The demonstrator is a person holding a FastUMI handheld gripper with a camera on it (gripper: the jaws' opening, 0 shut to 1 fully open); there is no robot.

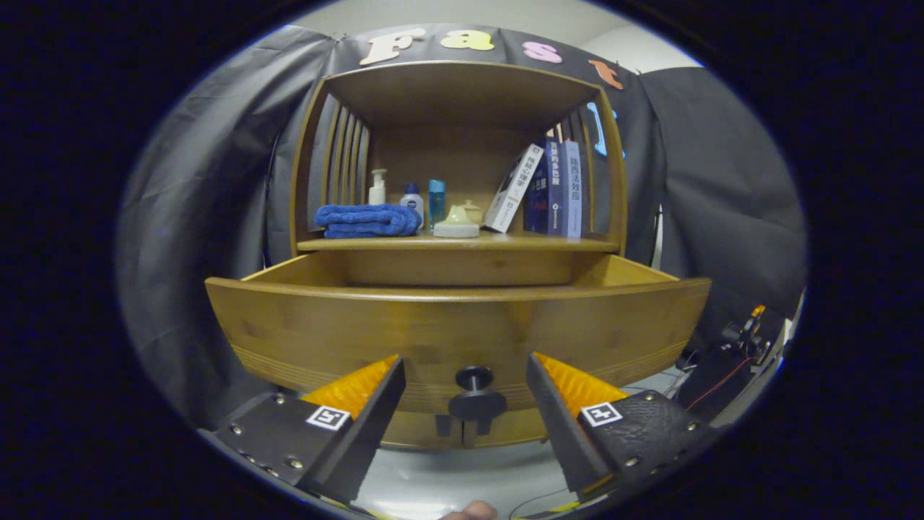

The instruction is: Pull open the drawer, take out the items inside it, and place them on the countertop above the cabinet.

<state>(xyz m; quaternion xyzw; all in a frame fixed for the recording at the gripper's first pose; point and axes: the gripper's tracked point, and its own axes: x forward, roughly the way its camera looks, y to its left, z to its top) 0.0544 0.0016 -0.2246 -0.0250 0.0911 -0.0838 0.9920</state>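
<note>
Spread wide, my tool (465, 390) grips nothing, its fingers flanking the dark knob (475, 399) without touching. Just ahead, the wooden drawer (462, 325) stands pulled open, contents hidden from me. Beyond, the tabletop (462, 244) carries a folded blue towel (367, 220), bottles (411, 198) and books (552, 188).

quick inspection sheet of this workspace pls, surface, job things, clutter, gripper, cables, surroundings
surface: countertop above the drawer, wooden, partly bare at its front edge
job's things: drawer pulled open; its inside is hidden behind the front panel, so contents cannot be told; knob sits between the fingers
clutter: on the countertop a folded blue towel, three bottles, a pale soap dish and leaning books
gripper: gripper open, fingers either side of the knob, not touching it
cables: red wire beside the dark gear beyond the drawer
surroundings: black cloth wall behind the cabinet
</note>
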